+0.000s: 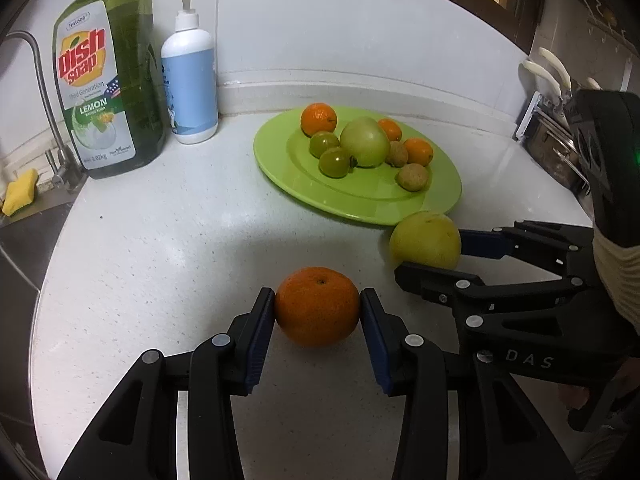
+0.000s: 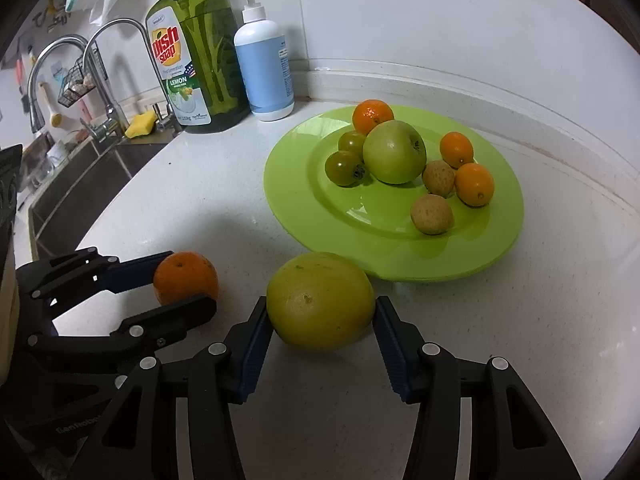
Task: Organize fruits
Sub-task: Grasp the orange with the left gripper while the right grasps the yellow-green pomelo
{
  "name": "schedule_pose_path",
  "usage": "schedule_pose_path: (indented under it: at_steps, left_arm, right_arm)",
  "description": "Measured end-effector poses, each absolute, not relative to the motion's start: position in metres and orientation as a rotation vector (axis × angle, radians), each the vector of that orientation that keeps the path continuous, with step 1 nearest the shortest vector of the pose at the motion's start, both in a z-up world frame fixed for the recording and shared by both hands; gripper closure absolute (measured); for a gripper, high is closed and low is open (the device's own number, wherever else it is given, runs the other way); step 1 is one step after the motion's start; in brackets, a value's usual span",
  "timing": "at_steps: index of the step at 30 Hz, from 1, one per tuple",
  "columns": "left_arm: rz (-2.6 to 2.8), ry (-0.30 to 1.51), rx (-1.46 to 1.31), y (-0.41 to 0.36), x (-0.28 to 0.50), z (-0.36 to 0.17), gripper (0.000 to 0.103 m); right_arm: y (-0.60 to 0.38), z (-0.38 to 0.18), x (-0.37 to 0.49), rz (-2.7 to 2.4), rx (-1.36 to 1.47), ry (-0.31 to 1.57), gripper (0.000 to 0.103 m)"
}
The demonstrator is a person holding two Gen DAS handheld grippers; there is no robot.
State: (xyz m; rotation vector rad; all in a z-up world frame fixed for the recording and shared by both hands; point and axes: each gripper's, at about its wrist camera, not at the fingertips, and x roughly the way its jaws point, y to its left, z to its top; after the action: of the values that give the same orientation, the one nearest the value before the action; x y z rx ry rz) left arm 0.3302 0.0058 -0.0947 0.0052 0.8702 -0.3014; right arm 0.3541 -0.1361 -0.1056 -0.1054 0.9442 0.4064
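The green plate [image 2: 400,256] lay on the far side of both grippers, and that was the relation the coming move turned on; each held fruit had to travel away from the near edge of the white counter [image 1: 168,240] and onto it. The right gripper [image 2: 320,312] was the nearer of the two; its jaws were clamped on the yellow-green citrus [image 2: 320,300], which sat just beside the plate's near rim, whether touching it I could not tell. The left gripper [image 1: 318,308] stood further left and nearer the counter's edge; its blue pads [image 1: 262,320] pressed both sides of the orange [image 1: 317,306], which looked to rest on the counter, well apart from the plate. Both fruits were roundish, so no long axis mattered much. Both grippers pointed forward and low, roughly level with the counter; the right one reached in from the right in the left wrist view. The plate already carried an apple [image 2: 394,152] and smaller fruits; its near part was bare.
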Motion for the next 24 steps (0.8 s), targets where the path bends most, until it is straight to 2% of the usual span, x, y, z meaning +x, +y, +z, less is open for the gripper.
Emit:
schedule_pose_path:
  at_steps: [24]
  left_arm:
    - [-0.327,0.729,0.028,-0.007,0.312,-0.040,0.060]
  right_arm:
    - [-0.167,-0.062,0.331,0.365,-0.034,0.835,0.051]
